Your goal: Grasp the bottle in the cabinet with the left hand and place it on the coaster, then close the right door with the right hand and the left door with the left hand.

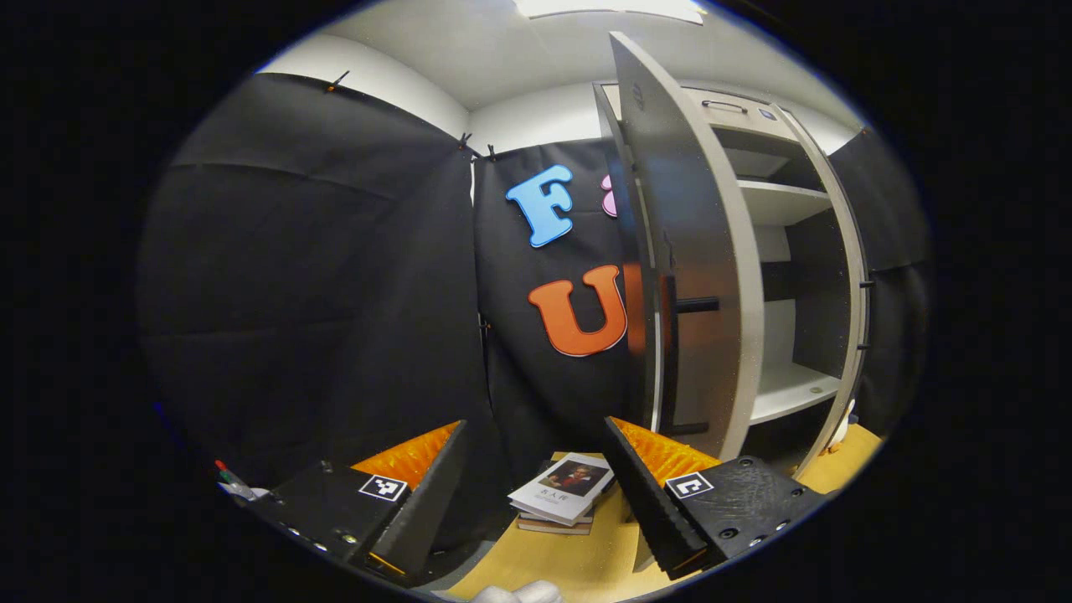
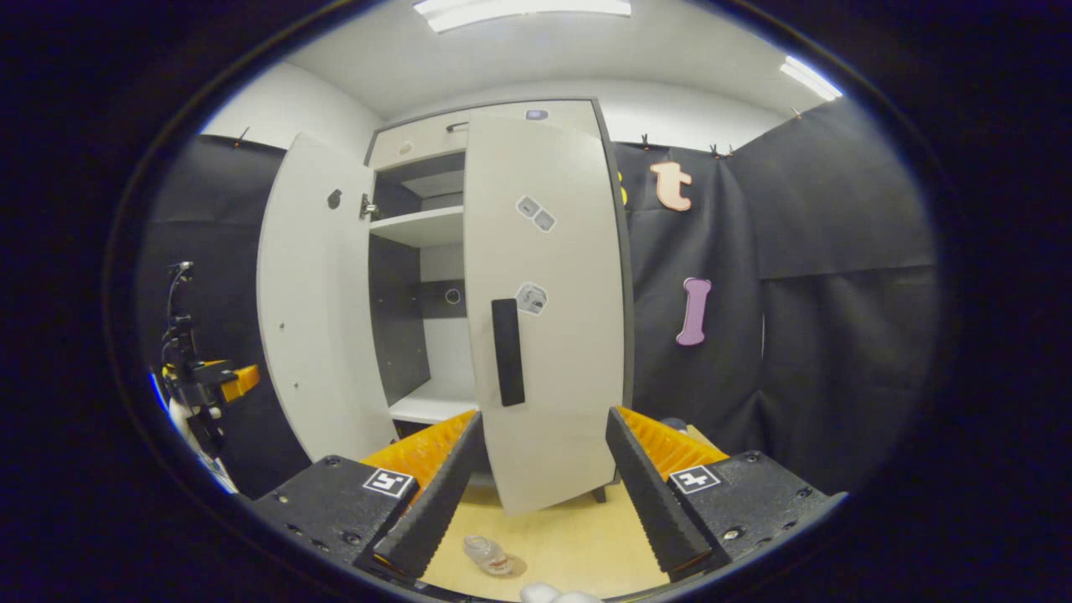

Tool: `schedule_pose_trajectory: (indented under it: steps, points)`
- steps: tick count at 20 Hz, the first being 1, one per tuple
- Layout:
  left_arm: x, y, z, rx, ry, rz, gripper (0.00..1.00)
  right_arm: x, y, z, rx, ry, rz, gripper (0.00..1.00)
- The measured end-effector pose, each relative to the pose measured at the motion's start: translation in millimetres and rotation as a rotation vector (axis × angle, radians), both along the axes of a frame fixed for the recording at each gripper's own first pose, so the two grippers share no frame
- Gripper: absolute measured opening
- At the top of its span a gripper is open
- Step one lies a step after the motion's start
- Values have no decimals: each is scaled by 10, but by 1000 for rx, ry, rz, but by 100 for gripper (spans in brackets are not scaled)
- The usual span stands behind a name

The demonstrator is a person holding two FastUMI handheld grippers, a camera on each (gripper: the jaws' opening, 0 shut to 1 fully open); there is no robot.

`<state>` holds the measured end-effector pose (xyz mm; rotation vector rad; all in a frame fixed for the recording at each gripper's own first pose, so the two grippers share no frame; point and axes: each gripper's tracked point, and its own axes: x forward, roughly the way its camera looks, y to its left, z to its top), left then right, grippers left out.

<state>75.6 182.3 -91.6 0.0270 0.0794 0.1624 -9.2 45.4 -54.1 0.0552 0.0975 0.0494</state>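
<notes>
Right door (image 2: 544,310) stands nearly shut, hanging just ahead of the right gripper (image 2: 540,477), whose fingers are spread wide with nothing between them. The door's lower edge drops right between those two fingers, though whether it touches either one I cannot tell. Its dark vertical handle (image 2: 507,352) sits near the inner edge at mid height.

Over to the left gripper (image 1: 536,477): fingers wide apart too, empty, facing the left door (image 1: 682,268), which swings out edge-on toward the camera. Its handle (image 1: 697,305) pokes out as a short dark bar. Behind it, the cabinet (image 1: 791,251) shelves look bare.

The bottle (image 2: 488,554) looks to be down on the wooden table, near its front edge, a small clear thing below the right gripper's fingers; I cannot make out a coaster under it. A stack of books (image 1: 565,494) lies on the table by the left door's foot.

These doors look like stiff, light panels on hinges, so they should swing easily. A flat push on the outer face near the handle side would likely give the best leverage.
</notes>
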Motion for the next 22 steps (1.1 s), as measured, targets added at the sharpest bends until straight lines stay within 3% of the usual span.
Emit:
schedule_pose_trajectory:
  steps: [7, 11, 13, 14, 15, 17, 19, 20, 21, 22]
  points:
    - [354, -126, 11, -1, 6, -65, 96, -206, -83, -163, 3, 56, -44, 96]
    - [357, -135, 38, 29, -5, -46, 92, -191, -138, -186, 17, 70, -47, 92]
    - [356, -173, 49, 30, -8, -49, 91, -162, -154, -204, 21, 77, -41, 96]
    - [345, -195, 40, 30, -1, -44, 89, -144, -171, -206, 17, 80, -36, 92]
    - [336, -199, 39, 31, -1, -38, 89, -124, -188, -204, 16, 82, -28, 96]
    - [332, -235, 40, 23, 6, -21, 89, -80, -224, -174, 20, 84, -9, 93]
    - [312, -324, 31, 6, 17, -19, 88, -32, -297, -122, 18, 73, 1, 96]
    - [301, -373, 44, 12, 15, -16, 80, -10, -350, -106, 16, 72, 3, 96]
    - [276, -427, 47, 22, 13, -7, 84, 0, -390, -99, 18, 70, 5, 93]
    - [254, -492, 63, 33, 13, -4, 84, 13, -429, -78, 22, 66, 11, 96]
